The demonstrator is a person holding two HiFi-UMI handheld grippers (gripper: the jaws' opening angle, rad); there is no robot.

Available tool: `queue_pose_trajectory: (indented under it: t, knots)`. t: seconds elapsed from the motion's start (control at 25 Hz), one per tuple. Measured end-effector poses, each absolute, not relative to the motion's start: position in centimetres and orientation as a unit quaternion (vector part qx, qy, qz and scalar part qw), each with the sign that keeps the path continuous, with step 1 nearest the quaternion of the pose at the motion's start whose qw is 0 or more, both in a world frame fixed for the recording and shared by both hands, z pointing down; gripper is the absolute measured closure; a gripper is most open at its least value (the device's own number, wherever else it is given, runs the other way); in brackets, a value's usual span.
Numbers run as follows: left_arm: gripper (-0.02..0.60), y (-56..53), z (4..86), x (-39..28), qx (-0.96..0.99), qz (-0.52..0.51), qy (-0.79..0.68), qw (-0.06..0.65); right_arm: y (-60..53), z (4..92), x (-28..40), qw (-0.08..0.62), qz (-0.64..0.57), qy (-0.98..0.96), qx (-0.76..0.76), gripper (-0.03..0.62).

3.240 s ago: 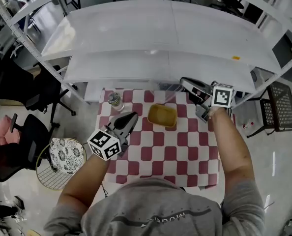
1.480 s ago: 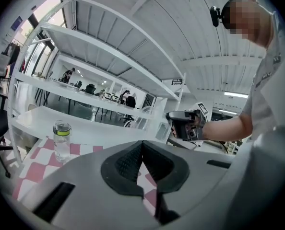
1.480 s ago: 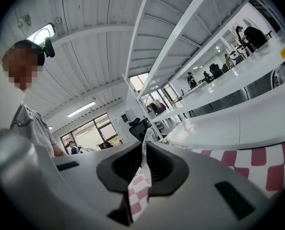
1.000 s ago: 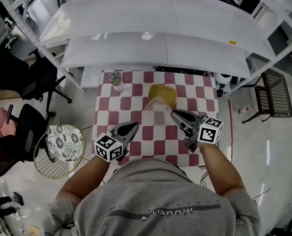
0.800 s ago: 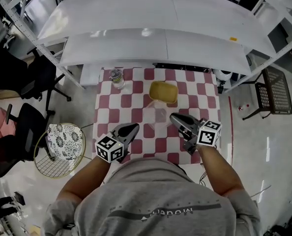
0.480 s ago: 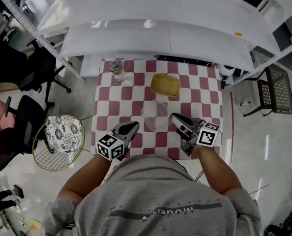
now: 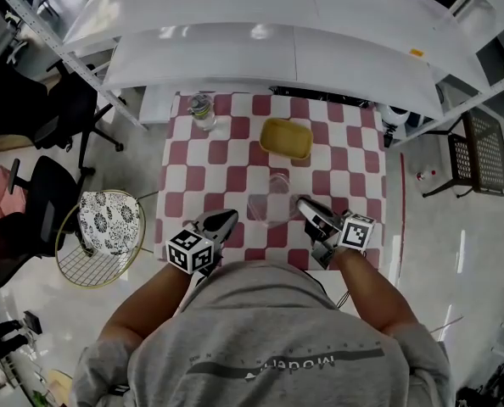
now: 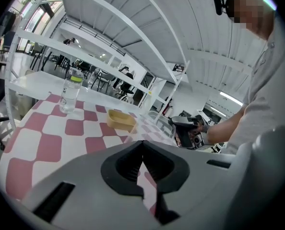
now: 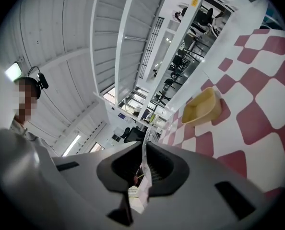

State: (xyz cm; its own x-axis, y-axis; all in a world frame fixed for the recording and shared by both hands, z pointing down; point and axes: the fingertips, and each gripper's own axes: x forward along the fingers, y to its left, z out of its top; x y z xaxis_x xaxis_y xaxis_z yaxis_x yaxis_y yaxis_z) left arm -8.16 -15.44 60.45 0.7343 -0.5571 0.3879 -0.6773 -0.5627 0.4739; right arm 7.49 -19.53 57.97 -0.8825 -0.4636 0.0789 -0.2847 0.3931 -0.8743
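A table with a red-and-white checked cloth carries a clear water bottle at the far left and a shallow yellow tray at the far middle. My right gripper is at the near right, shut on the edge of a clear plastic bag that hangs over the cloth. In the right gripper view the thin film stands pinched between the jaws, and the yellow tray lies beyond. My left gripper is shut and holds nothing, near the front left. From it I see the bottle, the tray and the right gripper.
White shelves run across behind the table. Black office chairs and a round patterned stool stand on the floor at the left. A dark wire rack is at the right.
The right gripper has come from the far right, past the tray, back to the near edge, with the clear bag in it. The left gripper has stayed near the front left.
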Motion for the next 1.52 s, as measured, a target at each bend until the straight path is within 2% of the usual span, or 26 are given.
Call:
queue_pose_trajectory:
  t: [0.68, 1.52]
  knots:
    - [0.569, -15.7, 62.3, -8.2, 0.875, 0.122, -0.345, 0.316, -20.2, 60.9, 9.5, 0.097, -0.527, 0.812, -0.232, 0.551]
    - [0.569, -15.6, 63.4, -8.6, 0.871, 0.133, -0.348, 0.321, -20.4, 60.3, 9.1, 0.106, -0.525, 0.814, -0.225, 0.551]
